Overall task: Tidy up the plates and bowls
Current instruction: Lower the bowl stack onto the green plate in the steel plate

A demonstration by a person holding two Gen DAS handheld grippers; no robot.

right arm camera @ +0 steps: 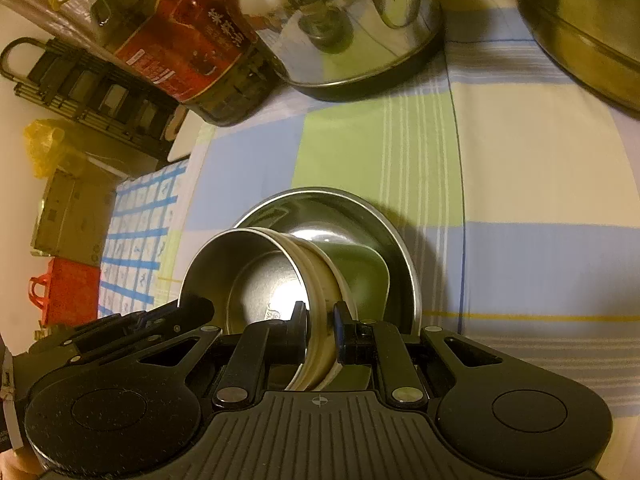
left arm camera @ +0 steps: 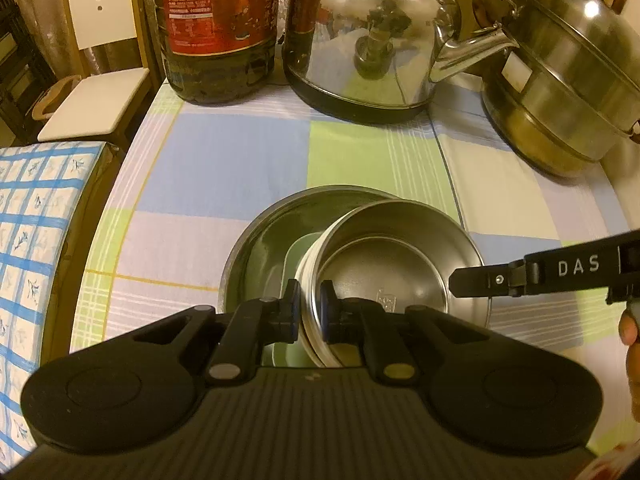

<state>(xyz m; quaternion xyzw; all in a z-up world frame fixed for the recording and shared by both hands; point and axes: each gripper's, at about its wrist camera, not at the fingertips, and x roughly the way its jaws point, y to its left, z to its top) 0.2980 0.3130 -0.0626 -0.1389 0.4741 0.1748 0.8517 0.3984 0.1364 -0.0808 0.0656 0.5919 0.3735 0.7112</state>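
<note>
We see the left hand-held gripper clamped on one side of the steel bowl's rim, and the right hand-held gripper pinching the opposite side. The bowl sits tilted inside a larger steel basin, over a pale green dish, on the checked-cloth counter, near a kettle.

oil bottle: its top was cut off by the upper edge of the left wrist view.
steamer pot: only a lower part showed in the upper right corner of the right wrist view.
green dish: mostly hidden behind the small steel bowl.
label print: too small to read.
</note>
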